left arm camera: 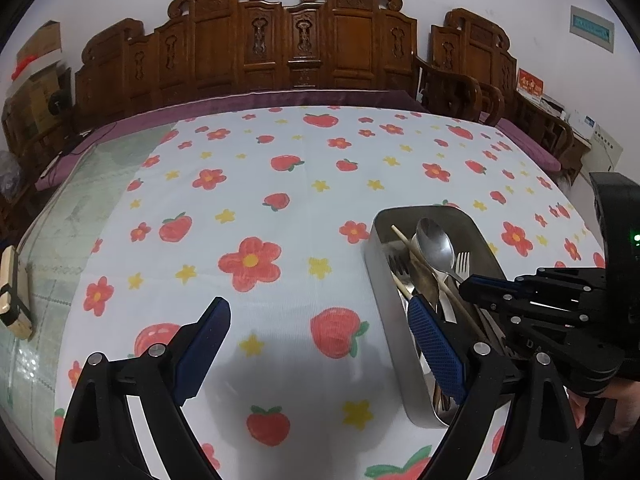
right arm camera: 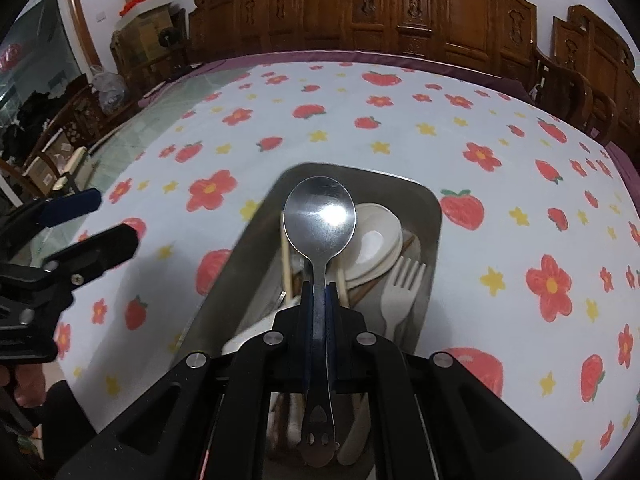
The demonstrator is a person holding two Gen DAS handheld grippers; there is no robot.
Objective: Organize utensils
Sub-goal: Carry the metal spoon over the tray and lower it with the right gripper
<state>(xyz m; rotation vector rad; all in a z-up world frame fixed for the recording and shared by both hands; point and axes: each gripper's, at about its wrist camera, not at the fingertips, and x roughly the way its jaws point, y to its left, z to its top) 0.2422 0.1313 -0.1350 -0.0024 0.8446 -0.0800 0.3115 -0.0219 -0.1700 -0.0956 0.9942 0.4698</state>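
Note:
My right gripper (right arm camera: 318, 292) is shut on the handle of a steel spoon (right arm camera: 320, 220), whose bowl points away over a metal tray (right arm camera: 434, 216). In the left wrist view the spoon (left arm camera: 434, 246) hangs above the tray (left arm camera: 384, 300), gripped by the right gripper (left arm camera: 466, 286). Inside the tray lie white ceramic spoons (right arm camera: 376, 240), a pale plastic fork (right arm camera: 400, 292), wooden chopsticks (left arm camera: 416, 256) and metal forks (left arm camera: 398, 266). My left gripper (left arm camera: 320, 332) stands open over the tablecloth just left of the tray, nothing between its fingers. It also appears at the left edge as the left gripper (right arm camera: 96, 220).
The table wears a white cloth (left arm camera: 280, 184) printed with red flowers and strawberries. A carved wooden bench (left arm camera: 288, 44) runs along the far side, with wooden chairs (left arm camera: 472, 80) at the right. A small wooden block (left arm camera: 12, 292) sits at the left edge. Cardboard boxes (right arm camera: 148, 12) stand at the back left.

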